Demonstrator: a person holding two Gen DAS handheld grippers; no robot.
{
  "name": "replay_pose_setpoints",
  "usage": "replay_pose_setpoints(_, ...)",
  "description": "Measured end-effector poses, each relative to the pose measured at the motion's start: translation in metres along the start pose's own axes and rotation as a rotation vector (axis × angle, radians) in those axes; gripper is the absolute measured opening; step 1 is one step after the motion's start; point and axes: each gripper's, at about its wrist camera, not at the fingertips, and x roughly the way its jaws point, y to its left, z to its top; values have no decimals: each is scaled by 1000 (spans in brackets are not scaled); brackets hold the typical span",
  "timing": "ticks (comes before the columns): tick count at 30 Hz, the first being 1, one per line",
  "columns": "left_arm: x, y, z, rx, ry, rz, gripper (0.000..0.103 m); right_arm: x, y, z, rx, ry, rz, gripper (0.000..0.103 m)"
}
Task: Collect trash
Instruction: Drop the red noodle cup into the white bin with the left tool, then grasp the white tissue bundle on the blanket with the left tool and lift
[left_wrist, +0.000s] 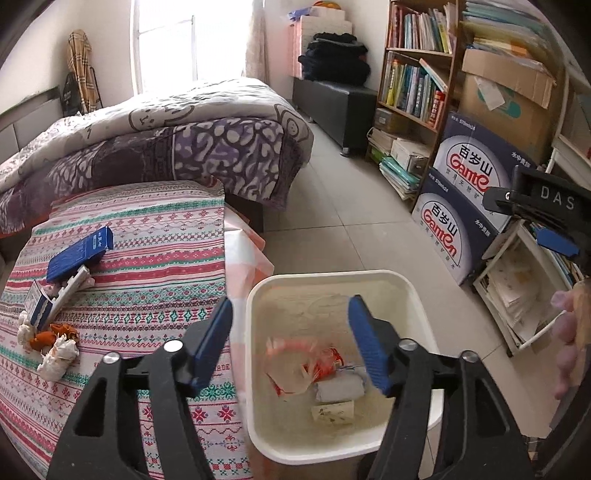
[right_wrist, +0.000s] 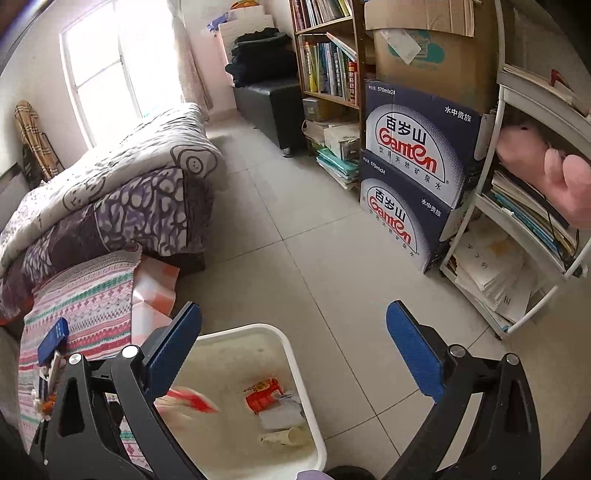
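Your left gripper (left_wrist: 290, 341) has its jaws apart with nothing between the pads; it hangs over the near left rim of the bin (left_wrist: 258, 295), one finger over the cloth, the other over the bin's inside. Your right gripper (right_wrist: 293, 356) also stands wide, empty, above the bin's right side and the bare floor (right_wrist: 314, 240).

Inside the bin lies the trash: a clear wrapper (left_wrist: 291, 369) with orange-red print, blurred in both views, a red packet (right_wrist: 263, 397), a grey-white wad (left_wrist: 340, 389) and a pale paper roll (left_wrist: 332, 413). Your left finger hides part of the wad, and the bin's near wall is cut off by the gripper frames.

More trash waits on the striped cloth (left_wrist: 147, 258) to the left of the bin. Near its left edge lie a blue box (left_wrist: 79, 253), a small white-and-blue carton (left_wrist: 38, 306) tilted against a white strip, and below them crumpled tissues (left_wrist: 59, 356) around an orange scrap (left_wrist: 46, 338). In the right view your left finger frame covers most of this pile.

The cloth's far edge meets the bed (left_wrist: 166, 140). At the right edge of the left view, your right gripper's tip and some fingertips (left_wrist: 565, 332) show, blurred and cut off.
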Motion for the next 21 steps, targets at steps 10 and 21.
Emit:
replay_pose_setpoints(10, -10, 24, 2, 0, -27, 76, 68, -4, 36, -8, -60, -1, 28, 96)
replay_pose_setpoints(21, -16, 80, -5, -31, 13, 201, 77, -2, 88, -21, -128, 28, 78, 96)
